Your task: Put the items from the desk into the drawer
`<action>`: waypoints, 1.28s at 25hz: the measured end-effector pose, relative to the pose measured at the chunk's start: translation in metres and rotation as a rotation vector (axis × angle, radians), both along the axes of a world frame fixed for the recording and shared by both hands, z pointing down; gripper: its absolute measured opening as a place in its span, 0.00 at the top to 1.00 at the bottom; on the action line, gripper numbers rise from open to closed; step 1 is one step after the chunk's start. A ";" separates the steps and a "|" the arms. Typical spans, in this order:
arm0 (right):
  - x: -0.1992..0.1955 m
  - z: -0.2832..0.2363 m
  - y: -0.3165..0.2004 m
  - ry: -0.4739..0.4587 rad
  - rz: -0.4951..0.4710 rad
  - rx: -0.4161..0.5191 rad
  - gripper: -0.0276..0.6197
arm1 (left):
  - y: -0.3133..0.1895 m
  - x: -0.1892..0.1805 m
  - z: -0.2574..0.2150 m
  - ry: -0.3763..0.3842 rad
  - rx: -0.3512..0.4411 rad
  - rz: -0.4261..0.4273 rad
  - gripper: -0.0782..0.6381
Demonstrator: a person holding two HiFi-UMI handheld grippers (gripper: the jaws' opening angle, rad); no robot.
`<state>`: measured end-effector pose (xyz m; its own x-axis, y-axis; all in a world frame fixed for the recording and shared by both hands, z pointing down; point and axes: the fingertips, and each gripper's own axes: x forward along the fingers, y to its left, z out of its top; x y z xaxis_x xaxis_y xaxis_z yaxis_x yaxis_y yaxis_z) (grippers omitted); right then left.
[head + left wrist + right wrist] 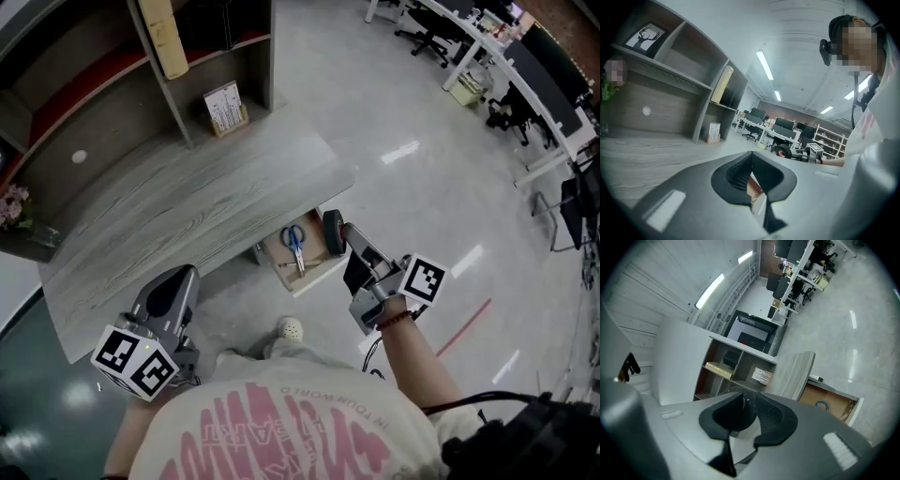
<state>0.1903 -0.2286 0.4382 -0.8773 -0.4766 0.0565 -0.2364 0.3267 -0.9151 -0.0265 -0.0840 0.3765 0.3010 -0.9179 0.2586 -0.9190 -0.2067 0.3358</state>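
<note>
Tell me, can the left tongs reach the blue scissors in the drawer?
Probably yes. The drawer stands open and the blue scissors lie uncovered in it. The left tongs hover by the front edge of the desk, shut, so they would need to open first.

blue-handled scissors (pixel 294 246) in the open drawer (pixel 317 270), black roll (pixel 333 232) at the tip of the right hand-held gripper (pixel 346 231)

The pink lettering on the shirt (pixel 291 433) and the card (pixel 225 107) cannot be read.
</note>
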 end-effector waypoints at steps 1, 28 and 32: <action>0.001 0.006 -0.006 0.007 -0.014 -0.008 0.82 | -0.007 0.005 0.000 0.000 0.003 -0.007 0.86; -0.041 0.255 -0.026 0.504 -0.162 -0.331 0.82 | -0.024 -0.037 0.034 -0.041 -0.181 -0.175 0.86; -0.041 0.280 -0.027 0.668 -0.149 -0.300 0.82 | -0.013 -0.053 0.035 -0.041 -0.191 -0.220 0.86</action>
<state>0.1492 -0.2554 0.7178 -0.6646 -0.2353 0.7092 -0.7461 0.1577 -0.6469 -0.0798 -0.0972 0.4116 0.0855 -0.8934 0.4410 -0.9484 0.0626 0.3109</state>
